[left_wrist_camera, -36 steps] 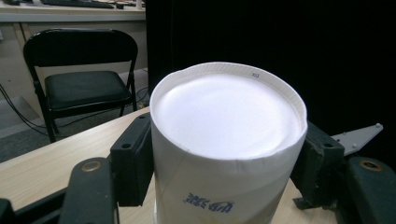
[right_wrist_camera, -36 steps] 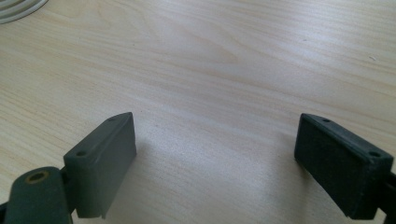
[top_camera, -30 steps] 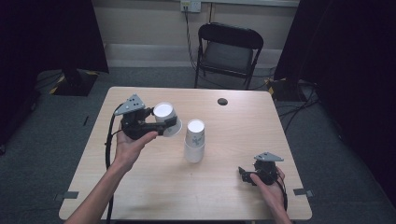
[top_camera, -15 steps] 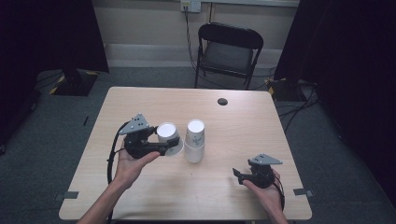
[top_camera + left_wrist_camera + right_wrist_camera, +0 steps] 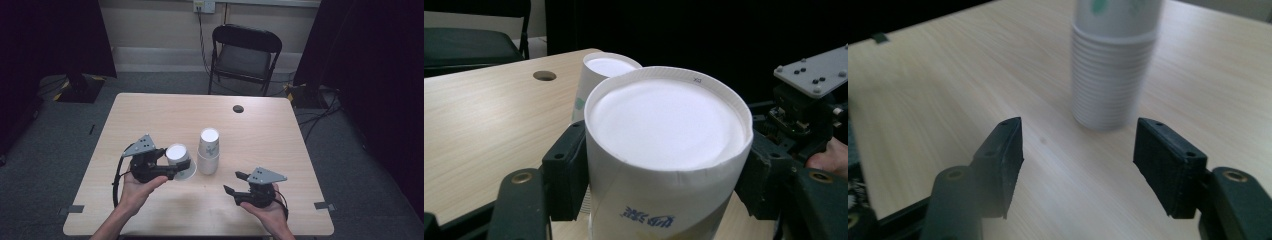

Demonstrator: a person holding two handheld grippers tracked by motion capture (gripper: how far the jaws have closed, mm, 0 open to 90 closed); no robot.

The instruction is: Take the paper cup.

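My left gripper (image 5: 172,169) is shut on a white paper cup (image 5: 178,159), held bottom-up just left of the cup stack. In the left gripper view the cup (image 5: 664,150) sits between both pads (image 5: 566,172), with blue print low on its wall. The stack of upturned white cups (image 5: 208,151) stands mid-table; it appears behind the held cup (image 5: 594,70) and ahead of my right gripper (image 5: 1110,75). My right gripper (image 5: 233,183) hovers at the front right, pointing left toward the stack. Its jaws (image 5: 1079,167) are open, have just been closing, and hold nothing.
The wooden table (image 5: 150,115) has a round cable hole (image 5: 238,108) near its far edge. A black folding chair (image 5: 245,52) stands beyond it. Dark curtains hang on both sides, and cables lie on the floor at the right (image 5: 320,115).
My left gripper has carried the cup nearer the front edge and lower, ending beside the stack. My right gripper has shifted left toward the stack, with its jaws narrower than before.
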